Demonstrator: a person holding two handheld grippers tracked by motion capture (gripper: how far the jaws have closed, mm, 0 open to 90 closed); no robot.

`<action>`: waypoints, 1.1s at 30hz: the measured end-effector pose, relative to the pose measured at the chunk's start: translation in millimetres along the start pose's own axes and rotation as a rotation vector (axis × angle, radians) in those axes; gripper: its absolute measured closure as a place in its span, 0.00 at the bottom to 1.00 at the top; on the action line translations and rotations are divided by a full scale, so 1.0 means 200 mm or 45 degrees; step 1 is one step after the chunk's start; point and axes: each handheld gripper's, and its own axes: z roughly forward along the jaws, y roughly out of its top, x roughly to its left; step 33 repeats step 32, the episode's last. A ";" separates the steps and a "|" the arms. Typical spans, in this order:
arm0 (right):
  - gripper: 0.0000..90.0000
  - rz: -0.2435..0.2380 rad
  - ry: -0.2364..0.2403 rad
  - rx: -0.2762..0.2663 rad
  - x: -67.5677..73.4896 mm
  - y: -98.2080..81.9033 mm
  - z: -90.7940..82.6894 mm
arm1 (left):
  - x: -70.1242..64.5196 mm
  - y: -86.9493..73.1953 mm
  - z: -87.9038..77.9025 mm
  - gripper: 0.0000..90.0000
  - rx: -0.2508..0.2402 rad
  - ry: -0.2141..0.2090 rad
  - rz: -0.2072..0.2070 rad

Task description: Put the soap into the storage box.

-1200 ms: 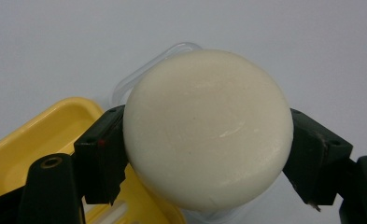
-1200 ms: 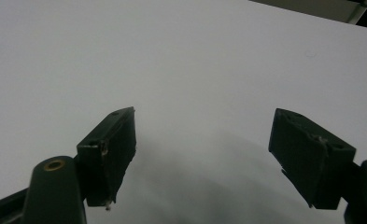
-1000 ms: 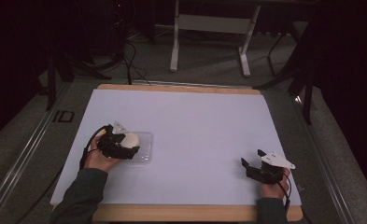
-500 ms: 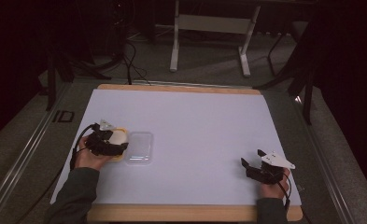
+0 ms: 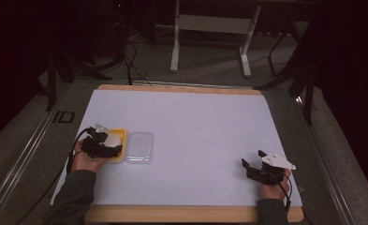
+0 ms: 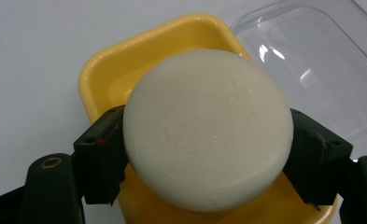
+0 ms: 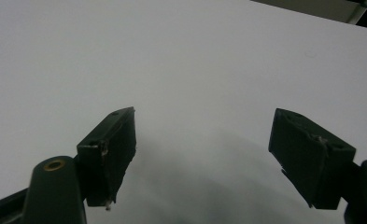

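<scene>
Round white soap bar [image 6: 208,128] held over a yellow plastic soap dish [image 6: 125,60], clear lid [image 6: 312,56] beside it.
You have the smooth, disc-shaped bar flat-face-up, clamped at its two sides, above the rounded rectangular dish. The transparent plastic lid lies just beside the dish, near the table's left edge.

Table [image 5: 181,213]: wooden top, edge visible at the near and far sides, covered by a white sheet [image 5: 195,126]. On the sheet, near the left edge, a yellow tray [image 5: 120,136] is seen, with a clear plastic lid [image 5: 139,147] lying just beside it, to its right. Whether they touch cannot be told.
</scene>
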 end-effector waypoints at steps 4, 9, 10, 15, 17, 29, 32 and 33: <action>0.25 -0.001 0.001 -0.001 0.00 0.00 0.00 | 0.01 -0.01 0.01 0.26 -0.005 -0.034 0.001; 0.25 -0.003 0.002 0.002 0.00 0.00 0.00 | 0.02 0.00 -0.02 0.16 -0.029 -0.083 -0.002; 0.25 -0.003 0.002 0.002 0.00 0.00 0.00 | 0.02 0.00 -0.02 0.15 -0.029 -0.083 -0.002; 0.25 -0.004 0.001 0.003 0.00 0.00 0.00 | 0.02 0.00 -0.03 0.15 -0.036 -0.071 0.013; 0.25 -0.005 0.001 0.004 0.00 0.00 0.00 | 0.01 0.00 -0.04 0.15 -0.052 -0.071 0.005; 0.25 -0.002 0.000 0.006 0.00 0.00 0.00 | -0.04 0.03 -0.14 0.17 -0.146 -0.066 0.058; 0.25 0.004 0.003 0.012 0.00 0.00 0.00 | -0.09 0.02 -0.17 0.18 -0.188 -0.076 0.097; 0.25 0.004 0.003 0.012 0.00 0.00 0.00 | -0.09 0.02 -0.17 0.18 -0.188 -0.076 0.097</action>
